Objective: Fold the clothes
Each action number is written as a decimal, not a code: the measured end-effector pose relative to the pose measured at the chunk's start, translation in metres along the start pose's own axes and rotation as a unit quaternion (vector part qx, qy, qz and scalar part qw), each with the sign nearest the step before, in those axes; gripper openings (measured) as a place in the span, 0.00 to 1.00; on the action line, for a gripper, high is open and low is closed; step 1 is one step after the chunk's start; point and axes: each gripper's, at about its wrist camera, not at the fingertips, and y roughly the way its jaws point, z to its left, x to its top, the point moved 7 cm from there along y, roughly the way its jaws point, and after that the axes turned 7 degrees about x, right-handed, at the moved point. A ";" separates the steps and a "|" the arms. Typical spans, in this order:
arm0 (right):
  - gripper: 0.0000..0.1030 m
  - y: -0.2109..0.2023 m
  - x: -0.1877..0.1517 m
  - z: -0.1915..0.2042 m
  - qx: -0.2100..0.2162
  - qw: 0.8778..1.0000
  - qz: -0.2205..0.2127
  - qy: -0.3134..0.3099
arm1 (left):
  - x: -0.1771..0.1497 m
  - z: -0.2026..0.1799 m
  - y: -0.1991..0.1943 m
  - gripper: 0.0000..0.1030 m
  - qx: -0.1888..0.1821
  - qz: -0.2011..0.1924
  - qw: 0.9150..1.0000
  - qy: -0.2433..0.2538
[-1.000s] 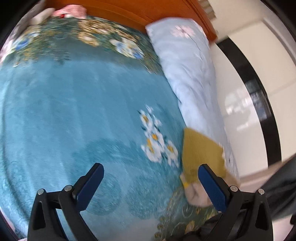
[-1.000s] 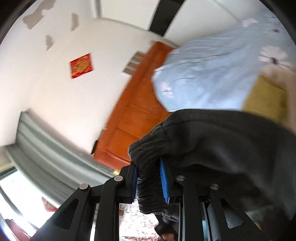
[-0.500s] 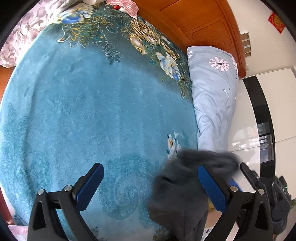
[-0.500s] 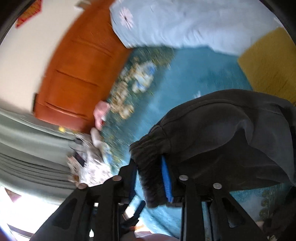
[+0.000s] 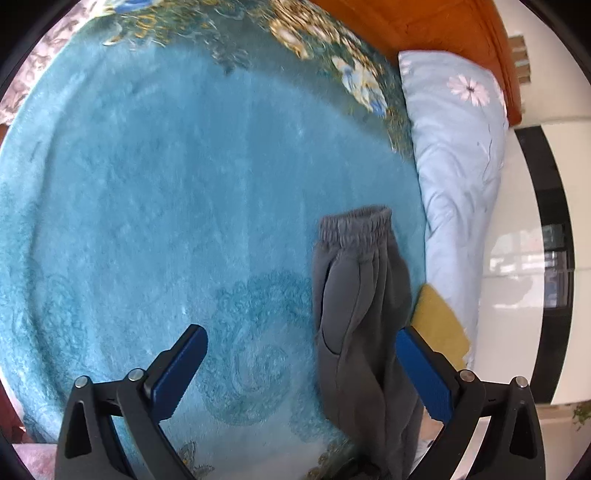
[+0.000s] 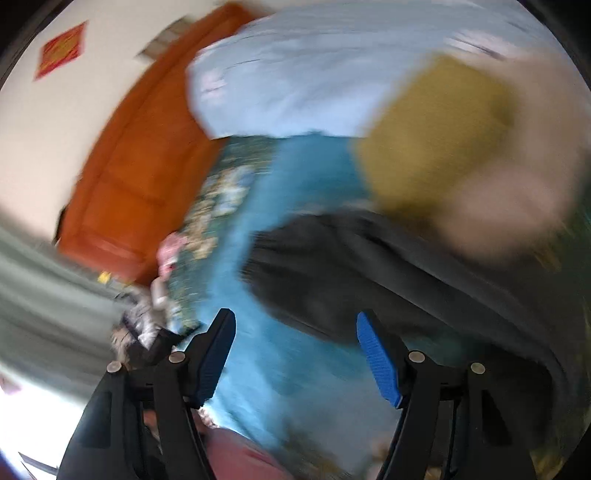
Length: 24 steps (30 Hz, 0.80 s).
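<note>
Two tongs: left tongs (image 5: pixel 301 369) and right tongs (image 6: pixel 295 354) gape wide, holding nothing.
Sweatpants (image 5: pixel 360 317): flat on teal blanket (image 5: pixel 166 192).
Beside: floral pillow (image 5: pixel 458 155), mustard cloth (image 5: pixel 439 325).

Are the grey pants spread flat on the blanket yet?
No. The grey pants lie bunched lengthwise in a narrow strip on the teal blanket, waistband away from the camera; both claws are open.

Grey trousers (image 5: pixel 362 332), hems past bottom edge

Dark grey trousers (image 5: pixel 360 314) lie on a teal blanket (image 5: pixel 166 192) bordered with gold and white flowers, beside a pale blue quilt (image 5: pixel 458 155) printed with pink daisies, a mustard-yellow cloth (image 5: pixel 439 325) and an orange-brown wooden headboard (image 5: pixel 424 26).
</note>
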 end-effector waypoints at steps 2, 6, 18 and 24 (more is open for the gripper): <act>0.67 -0.026 -0.030 -0.047 -0.015 0.999 -0.007 0.047 | -0.002 -0.007 0.008 1.00 0.008 0.007 1.000 0.023; 0.67 -0.057 -0.070 -0.091 -0.051 0.994 -0.010 0.092 | -0.004 -0.021 0.029 0.98 0.029 0.012 0.998 0.056; 0.67 -0.055 -0.067 -0.111 -0.146 0.989 0.031 -0.006 | -0.009 -0.061 0.075 0.28 0.012 0.036 0.991 0.128; 0.67 -0.025 -0.067 -0.111 -0.159 0.986 0.054 -0.014 | -0.010 -0.071 0.071 0.07 -0.027 0.020 0.990 0.139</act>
